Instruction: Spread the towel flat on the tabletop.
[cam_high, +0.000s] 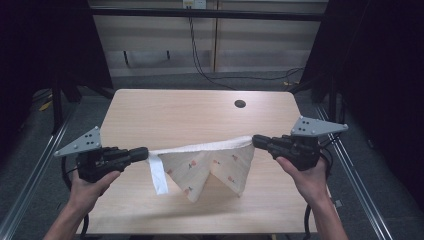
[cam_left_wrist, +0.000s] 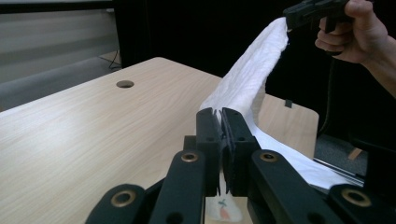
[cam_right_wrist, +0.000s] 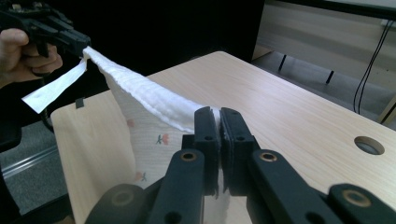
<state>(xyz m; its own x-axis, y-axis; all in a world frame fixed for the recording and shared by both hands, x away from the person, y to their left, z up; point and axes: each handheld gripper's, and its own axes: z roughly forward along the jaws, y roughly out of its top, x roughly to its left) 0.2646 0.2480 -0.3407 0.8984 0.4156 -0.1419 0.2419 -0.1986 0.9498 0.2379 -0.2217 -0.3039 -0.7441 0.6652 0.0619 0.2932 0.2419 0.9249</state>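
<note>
Jaws of both black grippers are clamping the same soft white cloth (cam_high: 205, 162): the left gripper (cam_high: 145, 153) is pinching one corner at centre left of the high view, the right gripper (cam_high: 255, 141) the other at centre right. Its crinkled top edge is sagging between them, small printed motifs showing, folds hanging in points over the pale wood-grain table (cam_high: 175, 110).

The desk (cam_high: 165, 112) is pale wood with rounded corners; a round cable hole (cam_high: 240, 104) sits near its far right corner; the cloth's (cam_high: 210, 167) lowest folds hang near the near edge.
</note>
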